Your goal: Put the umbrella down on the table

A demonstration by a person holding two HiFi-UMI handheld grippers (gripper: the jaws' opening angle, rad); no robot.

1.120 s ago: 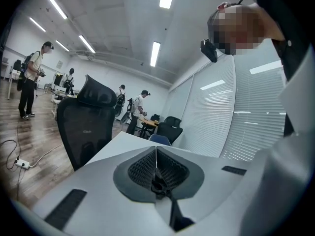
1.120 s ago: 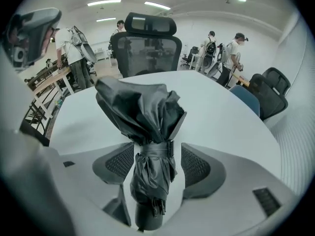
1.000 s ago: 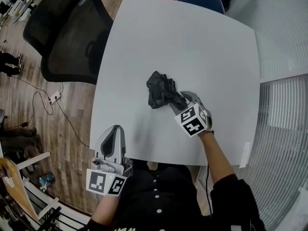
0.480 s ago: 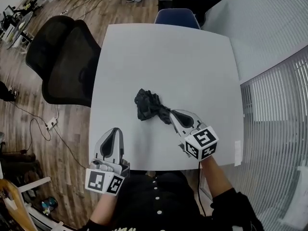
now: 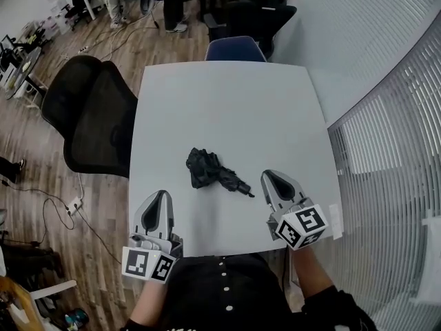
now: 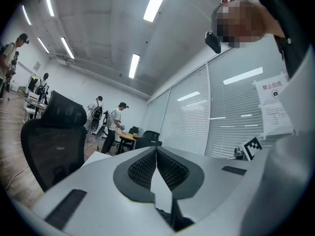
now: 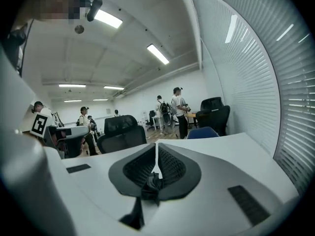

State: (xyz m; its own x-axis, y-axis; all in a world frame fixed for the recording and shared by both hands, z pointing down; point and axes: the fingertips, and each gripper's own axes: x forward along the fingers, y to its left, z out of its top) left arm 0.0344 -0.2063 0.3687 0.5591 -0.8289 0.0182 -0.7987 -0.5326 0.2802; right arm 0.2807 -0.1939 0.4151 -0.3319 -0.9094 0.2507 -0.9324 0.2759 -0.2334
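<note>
White table, one black umbrella, left gripper, right gripper, both closed

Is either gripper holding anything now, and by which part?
Nothing held. The umbrella lies free on the table; left gripper and right gripper are both shut and empty.

A black mesh chair stands on wood floor, slatted blinds along one side.
</note>
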